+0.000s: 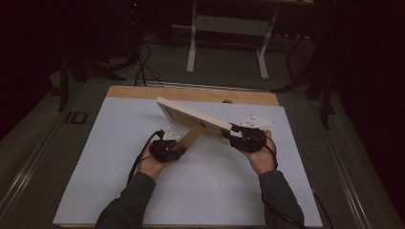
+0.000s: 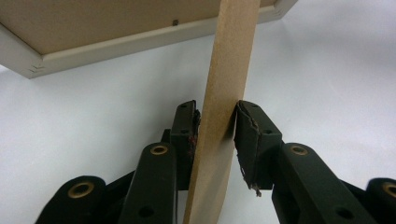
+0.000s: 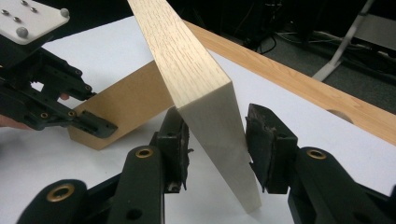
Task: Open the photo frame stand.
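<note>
The picture frame point(image 1: 193, 119) sits tilted above the middle of the white table point(image 1: 95, 181), its pale wooden edge up and one end higher than the other, carried between my two hands. From its back the brown easel leg point(image 1: 190, 136) swings out and down toward my left side.

My left gripper point(image 2: 217, 123) has that leg between its jaws, partly closed, both pads pressed flat against the thin board, so I read it as a firm pinch on the leg itself. My right gripper point(image 3: 217, 140) straddles the frame's corner. There the left pad touches the pale side, while a thin gap shows by the right pad, so I cannot tell whether it truly clamps or merely cradles.

That uncertain hold is my main worry. If the right side is only resting, the frame can slide down through the jaws and its corner drop onto the table. The leg is the other weak point: it is thin board on a small hinge, and if I pull my left hand away faster than my right follows, I judge the hinge could tear or the leg snap. Twisting the hands against each other could also rack the frame's mitred corner point(image 2: 35, 65). Beyond the white sheet, the wooden table edge point(image 3: 299, 84) lies near, well behind the work.
</note>
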Available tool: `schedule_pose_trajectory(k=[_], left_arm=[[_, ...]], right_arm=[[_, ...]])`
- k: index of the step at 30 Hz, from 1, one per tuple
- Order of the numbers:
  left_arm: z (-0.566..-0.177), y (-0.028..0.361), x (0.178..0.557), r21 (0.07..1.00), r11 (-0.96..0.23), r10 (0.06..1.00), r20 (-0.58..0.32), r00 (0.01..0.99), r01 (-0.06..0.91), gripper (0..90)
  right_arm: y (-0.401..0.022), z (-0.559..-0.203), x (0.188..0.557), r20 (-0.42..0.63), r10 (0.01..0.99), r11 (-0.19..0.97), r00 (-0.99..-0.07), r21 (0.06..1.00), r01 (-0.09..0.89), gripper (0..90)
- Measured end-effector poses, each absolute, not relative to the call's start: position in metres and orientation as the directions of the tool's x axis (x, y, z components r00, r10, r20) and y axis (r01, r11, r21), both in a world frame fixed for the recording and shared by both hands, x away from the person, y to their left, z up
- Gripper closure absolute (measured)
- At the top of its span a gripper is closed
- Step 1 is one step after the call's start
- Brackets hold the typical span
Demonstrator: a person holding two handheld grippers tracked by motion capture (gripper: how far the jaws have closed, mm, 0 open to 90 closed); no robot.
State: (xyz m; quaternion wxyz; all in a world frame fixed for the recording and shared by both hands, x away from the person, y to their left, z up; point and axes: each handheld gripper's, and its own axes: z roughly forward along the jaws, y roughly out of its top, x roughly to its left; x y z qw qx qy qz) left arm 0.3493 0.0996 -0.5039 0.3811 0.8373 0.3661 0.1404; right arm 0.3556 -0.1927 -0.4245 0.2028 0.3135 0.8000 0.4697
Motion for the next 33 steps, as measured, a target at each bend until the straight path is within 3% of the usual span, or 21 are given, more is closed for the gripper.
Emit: schedule_pose_trajectory(k=[12,33], left_arm=[[-0.505,0.1,0.349,0.74,-0.437,0.723,-0.049,0.689,0.511,68.5],[-0.496,0.11,0.345,0.767,-0.397,0.714,-0.089,0.695,0.505,64.6]], right_arm=[[-0.193,-0.425,0.356,-0.026,0.686,0.362,-0.727,0.879,0.31,58.9],[-0.195,-0.435,0.36,0.008,0.682,0.374,-0.731,0.856,0.358,46.2]])
